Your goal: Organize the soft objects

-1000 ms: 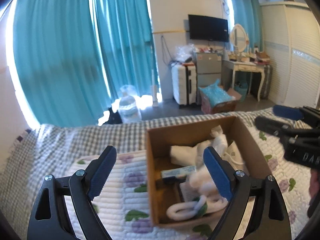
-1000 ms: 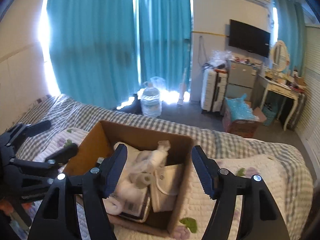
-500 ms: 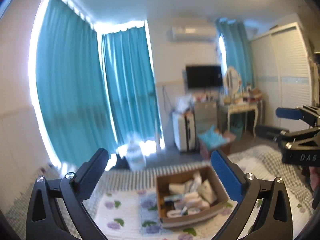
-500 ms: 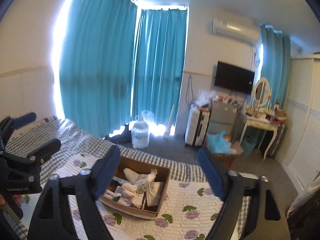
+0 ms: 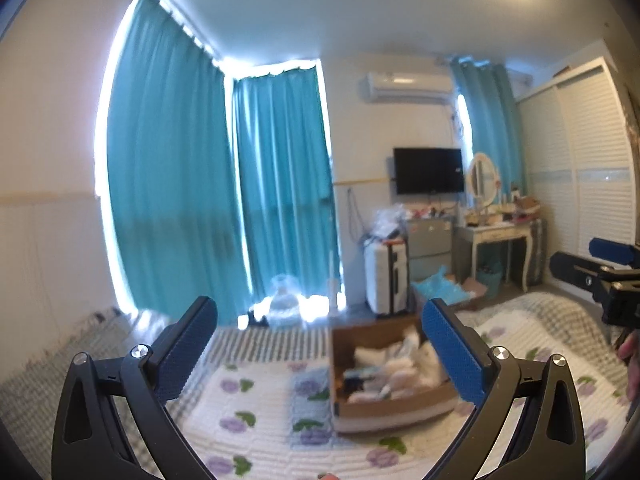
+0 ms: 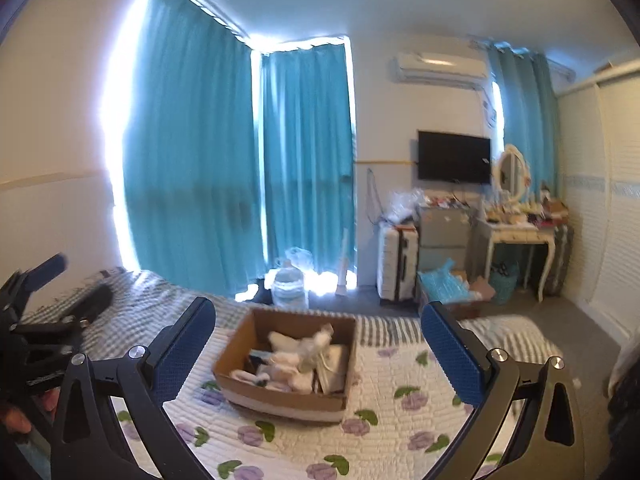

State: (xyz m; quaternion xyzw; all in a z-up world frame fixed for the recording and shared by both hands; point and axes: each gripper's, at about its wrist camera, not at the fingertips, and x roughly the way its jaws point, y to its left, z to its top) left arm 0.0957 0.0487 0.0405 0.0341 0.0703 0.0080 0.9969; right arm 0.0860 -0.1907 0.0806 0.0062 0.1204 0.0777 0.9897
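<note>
An open cardboard box (image 5: 394,408) (image 6: 280,398) stands on the flowered quilt and holds a pile of white soft items (image 5: 404,364) (image 6: 298,360). My left gripper (image 5: 320,344) is open and empty, held high and back from the box. My right gripper (image 6: 318,344) is open and empty too, also well above and behind the box. The right gripper shows at the right edge of the left wrist view (image 5: 600,272). The left gripper shows at the left edge of the right wrist view (image 6: 44,312).
The white quilt with purple flowers (image 6: 400,412) covers a checked bedspread (image 6: 132,300). Beyond the bed stand teal curtains (image 6: 200,160), a water jug (image 6: 289,286), a white suitcase (image 6: 398,260), a floor box (image 6: 448,284) and a dressing table (image 6: 520,236).
Both grippers have pulled up and back from close over the box, so the box now looks small and far. Both stay open and empty.
</note>
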